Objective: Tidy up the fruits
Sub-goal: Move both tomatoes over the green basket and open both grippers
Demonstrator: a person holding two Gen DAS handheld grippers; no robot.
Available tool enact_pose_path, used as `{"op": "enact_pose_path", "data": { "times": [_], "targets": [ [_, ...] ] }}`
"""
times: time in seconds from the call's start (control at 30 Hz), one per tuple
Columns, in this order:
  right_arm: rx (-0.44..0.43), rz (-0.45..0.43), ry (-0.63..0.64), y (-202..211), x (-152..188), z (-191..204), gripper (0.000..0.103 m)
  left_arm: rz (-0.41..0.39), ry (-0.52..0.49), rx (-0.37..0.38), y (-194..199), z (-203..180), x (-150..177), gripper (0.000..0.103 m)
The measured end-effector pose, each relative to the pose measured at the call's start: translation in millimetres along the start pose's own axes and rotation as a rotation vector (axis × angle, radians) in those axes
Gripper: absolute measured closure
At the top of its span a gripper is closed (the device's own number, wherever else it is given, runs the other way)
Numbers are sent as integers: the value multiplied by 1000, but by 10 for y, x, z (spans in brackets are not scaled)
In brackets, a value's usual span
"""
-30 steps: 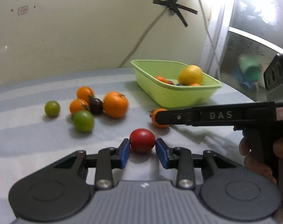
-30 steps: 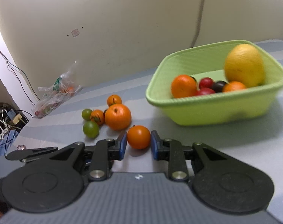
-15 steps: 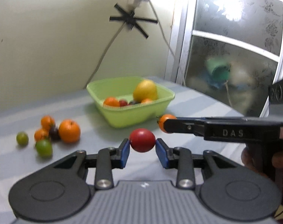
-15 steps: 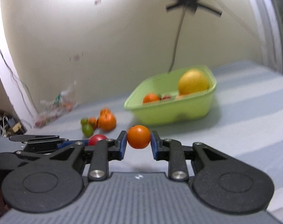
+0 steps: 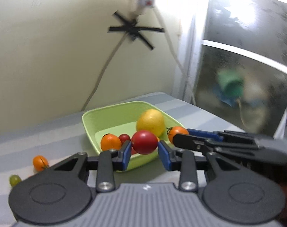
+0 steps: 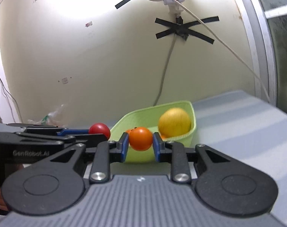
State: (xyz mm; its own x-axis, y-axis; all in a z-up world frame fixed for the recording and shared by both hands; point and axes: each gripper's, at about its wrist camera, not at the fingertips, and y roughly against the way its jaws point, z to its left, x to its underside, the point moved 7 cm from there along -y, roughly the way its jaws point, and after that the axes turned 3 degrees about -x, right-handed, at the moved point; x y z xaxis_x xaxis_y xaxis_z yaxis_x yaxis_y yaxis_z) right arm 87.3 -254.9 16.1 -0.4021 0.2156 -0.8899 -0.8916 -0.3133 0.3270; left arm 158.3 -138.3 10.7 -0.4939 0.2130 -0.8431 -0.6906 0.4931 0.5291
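My left gripper is shut on a red tomato, held in the air just before the near rim of the green basket. My right gripper is shut on an orange tomato, also in front of the basket. In the left wrist view the right gripper reaches in from the right with its orange tomato at the basket's right rim. The basket holds a big yellow fruit, an orange fruit and a small red one.
On the striped table, left of the basket, lie a small orange fruit and a green one. A wall with a taped cable stands behind. A window frame is at the right. A plastic bag lies far left.
Both grippers have risen off the table with their tomatoes and moved towards the basket, which now looms closer. The loose fruit pile has slid to the left edge of the left wrist view.
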Motion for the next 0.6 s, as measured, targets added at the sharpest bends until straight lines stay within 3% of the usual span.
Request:
{"op": "enact_pose_path", "data": {
  "times": [0.23, 0.33, 0.4, 0.6],
  "targets": [
    [25, 31, 98, -449, 15, -46, 71, 77, 127, -65, -415, 322, 29, 70],
    [36, 33, 112, -472, 63, -80, 67, 59, 113, -78, -418, 352, 35, 63],
    [51, 6, 108, -433, 36, -120, 59, 41, 108, -84, -382, 356, 19, 57],
    [77, -18, 38, -377, 14, -246, 58, -61, 118, -120, 40, 476, -42, 56]
  ]
}}
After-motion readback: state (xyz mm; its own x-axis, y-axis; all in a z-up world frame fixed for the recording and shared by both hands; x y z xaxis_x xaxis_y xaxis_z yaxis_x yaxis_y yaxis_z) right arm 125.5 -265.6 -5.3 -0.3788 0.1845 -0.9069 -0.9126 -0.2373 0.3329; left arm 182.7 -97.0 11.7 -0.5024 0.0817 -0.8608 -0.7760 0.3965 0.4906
